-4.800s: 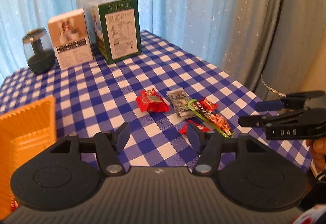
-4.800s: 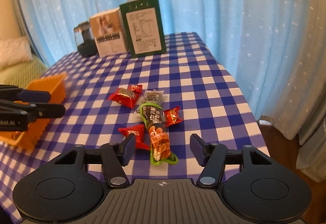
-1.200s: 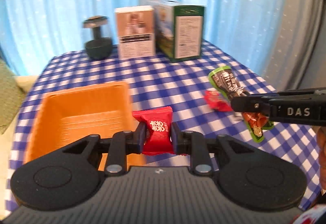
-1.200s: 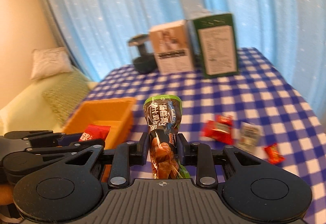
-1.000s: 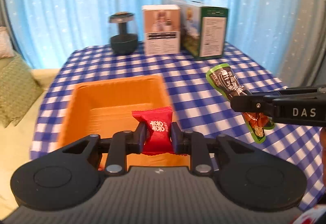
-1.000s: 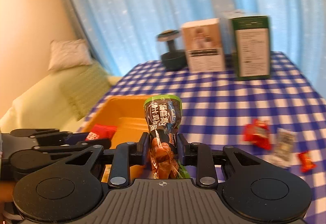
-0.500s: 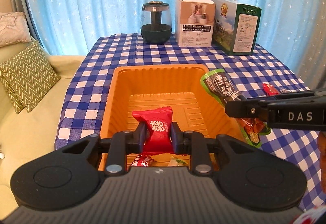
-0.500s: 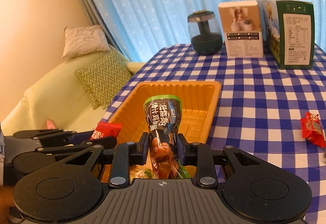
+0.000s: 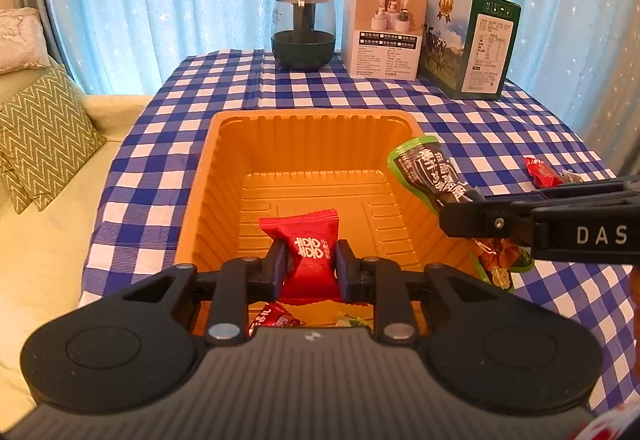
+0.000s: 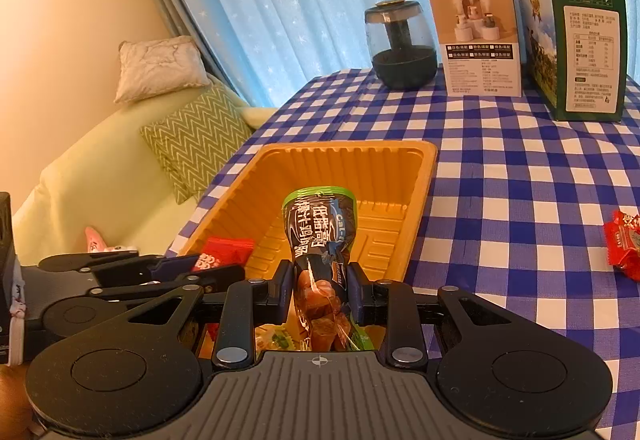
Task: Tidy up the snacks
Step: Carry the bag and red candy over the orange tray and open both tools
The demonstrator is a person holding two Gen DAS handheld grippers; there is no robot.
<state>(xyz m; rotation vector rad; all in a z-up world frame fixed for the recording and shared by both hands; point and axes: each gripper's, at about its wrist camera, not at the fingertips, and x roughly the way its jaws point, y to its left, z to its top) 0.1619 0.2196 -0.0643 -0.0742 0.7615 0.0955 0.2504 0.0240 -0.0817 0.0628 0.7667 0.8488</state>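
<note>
My left gripper [image 9: 310, 266] is shut on a red snack packet [image 9: 308, 248] and holds it over the near part of the orange tray [image 9: 312, 118]. My right gripper [image 10: 320, 286] is shut on a long green-and-black snack bag [image 10: 320, 228], held upright above the tray's near right side [image 10: 424, 176]. The bag also shows in the left wrist view [image 9: 428, 172], over the tray's right rim. Wrapped snacks [image 9: 276, 318] lie in the tray's near end, partly hidden by the gripper body. The left gripper with its red packet [image 10: 226, 252] shows at the left of the right wrist view.
Loose red snacks lie on the blue checked tablecloth right of the tray [image 9: 542, 172] [image 10: 624, 244]. A dark glass jar [image 9: 303, 28], a white box [image 9: 384, 28] and a green box [image 9: 476, 48] stand at the far edge. A sofa with cushions [image 9: 40, 136] is left of the table.
Both grippers, still holding their snacks, have moved left from the loose snacks to above the orange tray, and in the last half second came a little closer over it.
</note>
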